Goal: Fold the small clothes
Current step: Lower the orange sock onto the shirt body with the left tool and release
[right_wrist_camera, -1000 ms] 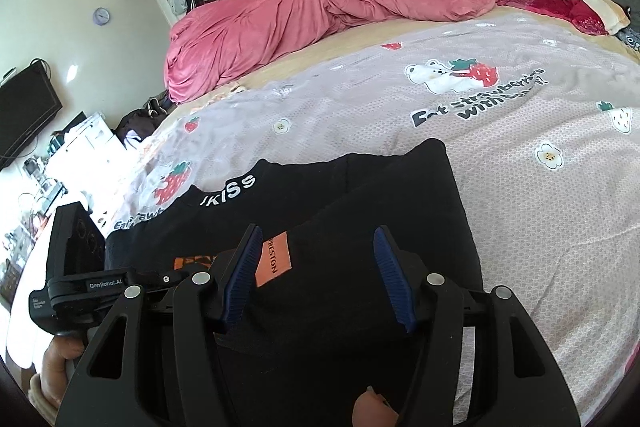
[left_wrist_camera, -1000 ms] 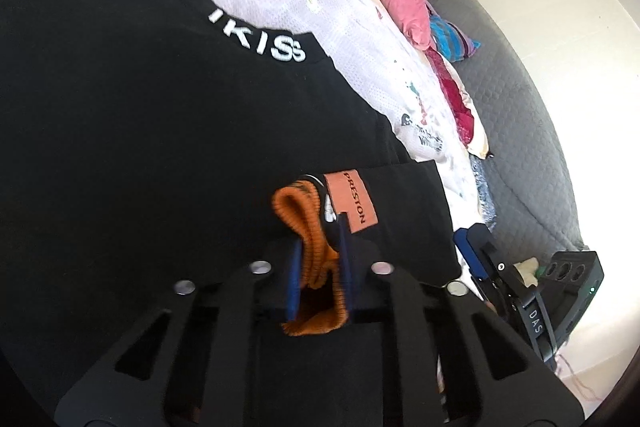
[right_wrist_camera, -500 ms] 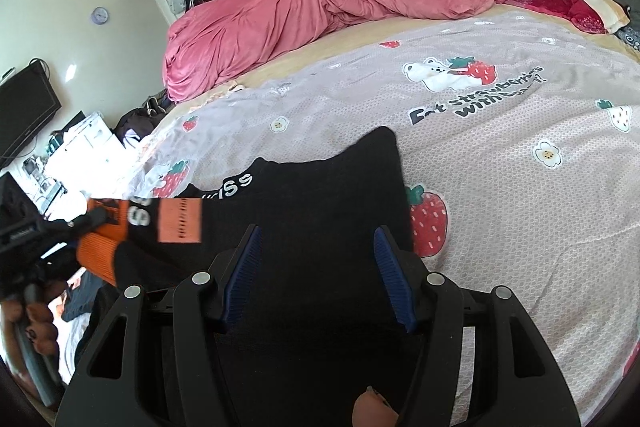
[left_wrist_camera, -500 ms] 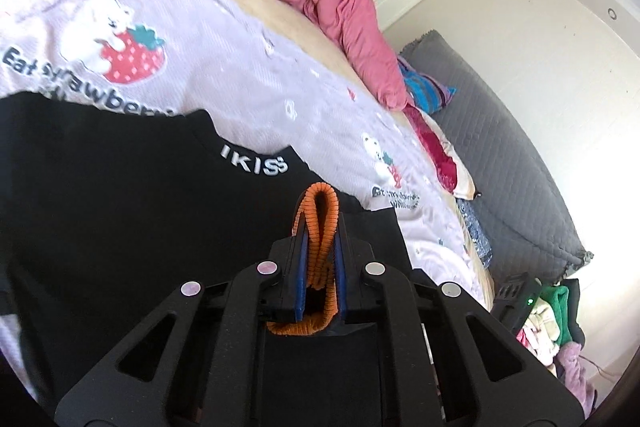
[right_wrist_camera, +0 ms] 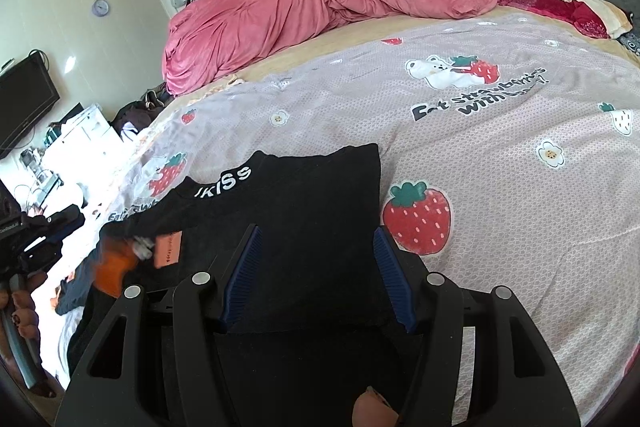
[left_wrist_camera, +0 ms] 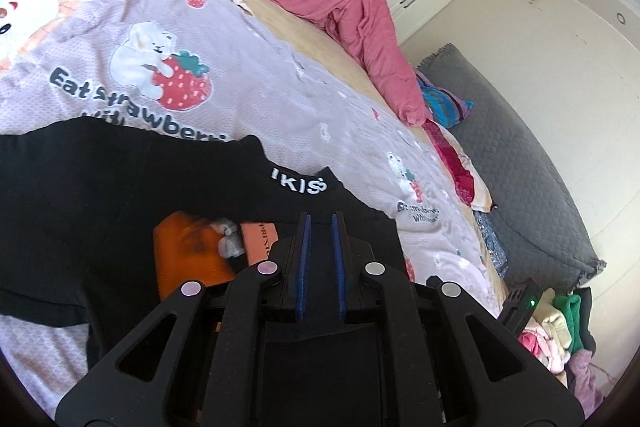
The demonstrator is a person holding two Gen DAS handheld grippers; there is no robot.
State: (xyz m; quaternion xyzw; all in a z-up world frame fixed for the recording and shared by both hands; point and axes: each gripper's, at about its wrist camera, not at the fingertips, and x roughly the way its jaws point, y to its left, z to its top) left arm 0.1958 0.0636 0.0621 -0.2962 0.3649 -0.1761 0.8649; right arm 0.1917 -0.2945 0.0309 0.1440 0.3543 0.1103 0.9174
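A black shirt (left_wrist_camera: 120, 187) with white collar lettering lies on the bed, partly folded. Its orange cuff (left_wrist_camera: 188, 259) and orange label (left_wrist_camera: 260, 241) rest on the black cloth left of my left gripper (left_wrist_camera: 320, 223). The left gripper's blue pads stand a small gap apart with nothing between them. In the right wrist view the shirt (right_wrist_camera: 304, 203) lies under my right gripper (right_wrist_camera: 316, 247), which is open wide and empty just above the cloth. The orange cuff (right_wrist_camera: 112, 267) shows at the left there.
A strawberry-print sheet (right_wrist_camera: 500, 155) covers the bed. A pink duvet (right_wrist_camera: 312, 7) is heaped at the far side. A grey headboard (left_wrist_camera: 520, 187) and pillows (left_wrist_camera: 444, 103) lie to the right. A pile of clothes (left_wrist_camera: 556, 327) sits beside the bed.
My left gripper has let go of the orange cuff, which now lies on the black shirt. The sleeve was carried over and laid across. The right gripper has stayed open and still.
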